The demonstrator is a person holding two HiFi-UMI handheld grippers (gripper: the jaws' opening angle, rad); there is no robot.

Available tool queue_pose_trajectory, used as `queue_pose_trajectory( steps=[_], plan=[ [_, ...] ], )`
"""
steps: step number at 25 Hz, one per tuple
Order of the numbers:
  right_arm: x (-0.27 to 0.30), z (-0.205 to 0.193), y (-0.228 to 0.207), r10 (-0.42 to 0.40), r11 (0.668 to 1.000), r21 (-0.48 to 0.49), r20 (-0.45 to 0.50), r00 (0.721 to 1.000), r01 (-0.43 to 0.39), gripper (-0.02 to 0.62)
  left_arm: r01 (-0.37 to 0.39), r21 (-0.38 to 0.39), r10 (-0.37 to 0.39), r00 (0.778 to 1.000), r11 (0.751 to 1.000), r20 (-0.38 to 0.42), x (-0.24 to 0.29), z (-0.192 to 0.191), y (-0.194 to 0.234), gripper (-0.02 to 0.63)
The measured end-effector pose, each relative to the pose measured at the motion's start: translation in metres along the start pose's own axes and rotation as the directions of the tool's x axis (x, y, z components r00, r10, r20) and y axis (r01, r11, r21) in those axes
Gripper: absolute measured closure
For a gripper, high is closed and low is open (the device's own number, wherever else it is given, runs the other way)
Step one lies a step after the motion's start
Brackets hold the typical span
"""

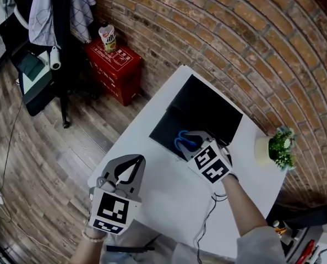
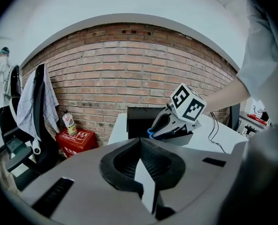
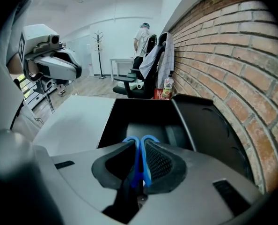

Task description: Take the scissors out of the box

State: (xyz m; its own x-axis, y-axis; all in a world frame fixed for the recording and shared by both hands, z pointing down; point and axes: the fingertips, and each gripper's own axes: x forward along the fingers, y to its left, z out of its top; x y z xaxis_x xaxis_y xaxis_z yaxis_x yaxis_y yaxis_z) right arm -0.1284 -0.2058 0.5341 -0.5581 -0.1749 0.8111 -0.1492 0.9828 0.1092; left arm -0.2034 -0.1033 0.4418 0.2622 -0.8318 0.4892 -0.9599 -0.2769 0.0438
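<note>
A person is holding a gripper in each hand above a white desk (image 1: 169,202) that is standing against a brick wall (image 1: 235,32). An open black box (image 1: 164,131) is lying along the desk edge beside the wall, its lid standing up toward the bricks.

The right gripper (image 1: 195,143) is reaching into the near part of the box. Its jaws are clamping the blue handles of the scissors (image 1: 183,142). In the right gripper view, the scissors (image 3: 139,161) are sitting squeezed between the two dark pads, with the handle loops sticking out over the inside of the box (image 3: 106,125). The blades are hidden, so whether they are touching the box bottom cannot be told.

The left gripper (image 1: 137,158) is hovering near the desk's left corner, well apart from the box. Its jaw tips are meeting, with nothing between them.

A small potted plant (image 1: 279,147) is sitting at the desk's right end by the wall. On the floor, a red crate (image 1: 115,67) is carrying a bottle (image 1: 107,37), beside a chair (image 1: 59,15) draped with cloth.
</note>
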Motion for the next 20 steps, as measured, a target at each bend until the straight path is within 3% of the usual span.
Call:
queue_pose_trajectory(
  steps=[8, 20],
  plan=[
    [-0.041, 0.018, -0.014, -0.117, 0.988, 0.112, 0.125, 0.985, 0.104, 0.505, 0.028, 0.048, -0.03, 0.999, 0.998, 0.029, -0.011, 0.026, -0.016, 0.588],
    [-0.126, 0.032, -0.022, -0.31, 0.934, 0.269, 0.285, 0.907, 0.235, 0.506, 0.073, 0.115, -0.083, 0.993, 0.991, 0.084, -0.035, 0.071, -0.046, 0.588]
  ],
)
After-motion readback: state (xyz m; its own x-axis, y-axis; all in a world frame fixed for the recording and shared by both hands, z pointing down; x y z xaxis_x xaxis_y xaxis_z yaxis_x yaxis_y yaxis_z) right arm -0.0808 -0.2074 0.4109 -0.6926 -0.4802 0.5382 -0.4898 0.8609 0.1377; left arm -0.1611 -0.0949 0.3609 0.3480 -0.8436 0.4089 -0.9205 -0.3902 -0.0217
